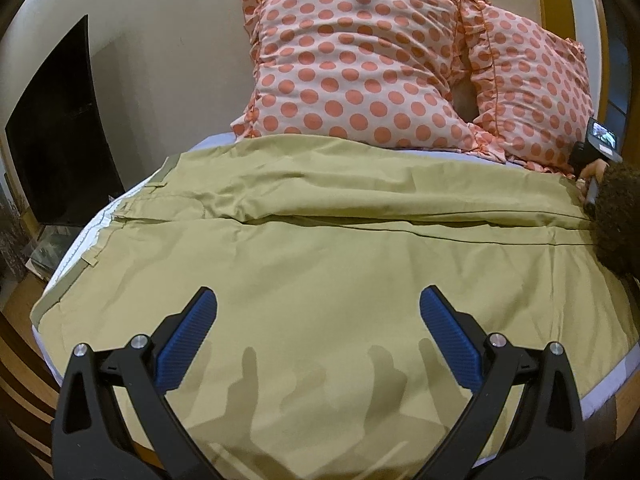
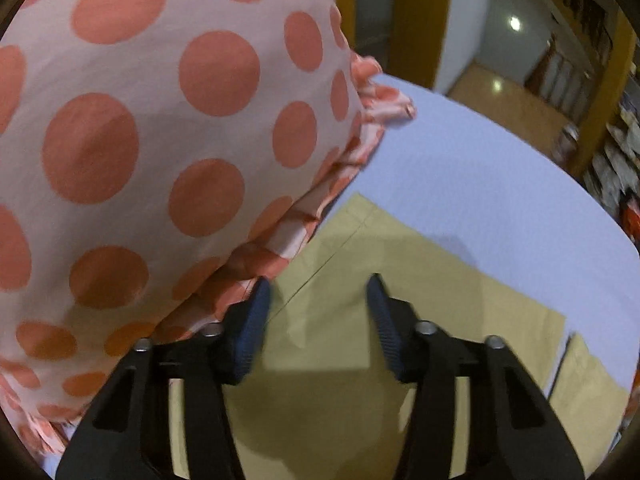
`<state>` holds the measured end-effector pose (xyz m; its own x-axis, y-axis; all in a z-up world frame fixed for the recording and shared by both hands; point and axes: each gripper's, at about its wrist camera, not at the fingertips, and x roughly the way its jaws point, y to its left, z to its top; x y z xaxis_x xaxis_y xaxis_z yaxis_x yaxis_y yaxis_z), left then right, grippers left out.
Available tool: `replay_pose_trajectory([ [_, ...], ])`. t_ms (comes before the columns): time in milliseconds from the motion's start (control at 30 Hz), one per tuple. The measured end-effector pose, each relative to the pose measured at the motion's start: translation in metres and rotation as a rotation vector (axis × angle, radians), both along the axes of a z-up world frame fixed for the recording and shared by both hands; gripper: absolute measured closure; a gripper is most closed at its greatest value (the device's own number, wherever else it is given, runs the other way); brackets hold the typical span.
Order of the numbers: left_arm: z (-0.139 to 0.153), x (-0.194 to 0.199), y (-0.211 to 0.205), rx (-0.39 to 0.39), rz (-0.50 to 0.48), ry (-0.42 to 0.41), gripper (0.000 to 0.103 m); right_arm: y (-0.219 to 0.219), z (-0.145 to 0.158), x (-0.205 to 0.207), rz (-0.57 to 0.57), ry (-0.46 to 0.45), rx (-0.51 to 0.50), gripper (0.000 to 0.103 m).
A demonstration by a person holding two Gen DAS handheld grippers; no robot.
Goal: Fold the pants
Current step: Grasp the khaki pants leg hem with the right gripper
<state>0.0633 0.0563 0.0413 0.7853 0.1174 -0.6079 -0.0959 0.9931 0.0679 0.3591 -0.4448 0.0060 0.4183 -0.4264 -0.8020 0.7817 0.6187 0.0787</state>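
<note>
Khaki pants (image 1: 320,240) lie spread flat across the bed, waistband (image 1: 72,276) at the left, legs running right. My left gripper (image 1: 318,300) hovers open and empty over the near leg. In the left wrist view the right gripper's body (image 1: 592,152) shows at the far right edge, held by a hand. My right gripper (image 2: 318,286) is open and empty, low over the far leg's end (image 2: 380,264) near its hem (image 2: 360,208), with the left finger (image 2: 252,328) close beside a pillow.
Two polka-dot pillows (image 1: 352,64) (image 2: 140,140) stand along the bed's far side, against the wall. The lavender sheet (image 2: 480,184) shows beyond the hems. A dark TV screen (image 1: 60,132) stands left of the bed. The bed's near edge (image 1: 600,396) curves past the pants.
</note>
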Motion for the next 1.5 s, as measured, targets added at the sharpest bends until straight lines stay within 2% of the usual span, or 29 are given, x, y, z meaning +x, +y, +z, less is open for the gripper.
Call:
replay_pose_trajectory([
  [33,-0.001,0.000,0.001,-0.005,0.002,0.002,0.002,0.000,-0.001,-0.004,0.016,-0.024,-0.006,0.086],
  [67,-0.001,0.000,0.002,-0.011,0.008,0.006,0.002,-0.010,-0.001,-0.005,0.030,-0.048,0.007,0.088],
  [100,-0.002,0.000,0.003,-0.014,0.013,0.007,0.002,-0.015,-0.002,-0.008,0.041,-0.070,0.020,0.097],
  [133,-0.002,-0.001,0.005,-0.020,0.017,0.008,0.002,-0.020,-0.003,-0.010,0.048,-0.095,0.042,0.100],
  [267,0.002,-0.010,0.014,-0.054,0.042,-0.006,0.002,-0.048,-0.002,-0.048,0.057,-0.298,0.205,0.102],
  [333,0.005,-0.015,0.021,-0.080,0.055,-0.021,0.002,-0.058,0.004,-0.072,0.084,-0.385,0.245,0.102],
  [367,0.007,-0.017,0.023,-0.090,0.057,-0.029,0.002,-0.062,0.012,-0.097,0.122,-0.455,0.273,0.102],
  [433,0.010,-0.020,0.026,-0.108,0.056,-0.040,0.002,-0.056,0.026,-0.134,0.169,-0.524,0.291,0.102],
  [533,0.014,-0.023,0.027,-0.117,0.052,-0.057,0.002,-0.050,0.032,-0.237,0.246,-0.647,0.342,0.103],
  [567,0.016,-0.024,0.027,-0.118,0.050,-0.062,0.002,-0.028,0.039,-0.266,0.238,-0.647,0.345,0.103],
  [633,0.021,-0.023,0.027,-0.120,0.050,-0.074,0.002,-0.029,0.021,-0.326,0.201,-0.634,0.364,0.103],
  [733,0.026,-0.017,0.024,-0.149,0.032,-0.082,0.002,-0.029,0.005,-0.356,0.180,-0.551,0.424,0.100],
  [767,0.027,-0.016,0.023,-0.154,0.028,-0.078,0.002,-0.032,0.000,-0.358,0.176,-0.524,0.467,0.099],
  [800,0.027,-0.014,0.021,-0.161,0.024,-0.072,0.002,-0.031,-0.001,-0.359,0.178,-0.516,0.491,0.087],
  [833,0.028,-0.013,0.019,-0.169,0.020,-0.066,0.002,-0.027,0.003,-0.357,0.194,-0.512,0.493,0.062],
  [900,0.027,-0.016,0.015,-0.182,0.013,-0.063,0.002,-0.016,0.010,-0.346,0.248,-0.523,0.489,0.037],
  [1100,0.024,-0.025,0.016,-0.159,0.029,-0.058,0.002,-0.008,-0.024,-0.309,0.199,-0.456,0.672,0.042],
  [1233,0.023,-0.021,0.021,-0.158,0.039,-0.045,0.002,-0.007,-0.029,-0.289,0.115,-0.515,0.664,0.042],
  [1367,0.022,-0.017,0.023,-0.196,0.018,-0.036,0.002,-0.008,-0.030,-0.277,0.044,-0.571,0.648,0.046],
  [1400,0.022,-0.016,0.023,-0.206,0.014,-0.034,0.002,-0.009,-0.030,-0.275,0.029,-0.574,0.643,0.054],
  [1467,0.021,-0.014,0.025,-0.241,-0.001,-0.025,0.002,-0.014,-0.038,-0.273,0.011,-0.599,0.672,0.076],
  [1500,0.021,-0.013,0.026,-0.255,-0.006,-0.023,0.002,-0.019,-0.047,-0.269,0.009,-0.591,0.709,0.097],
])
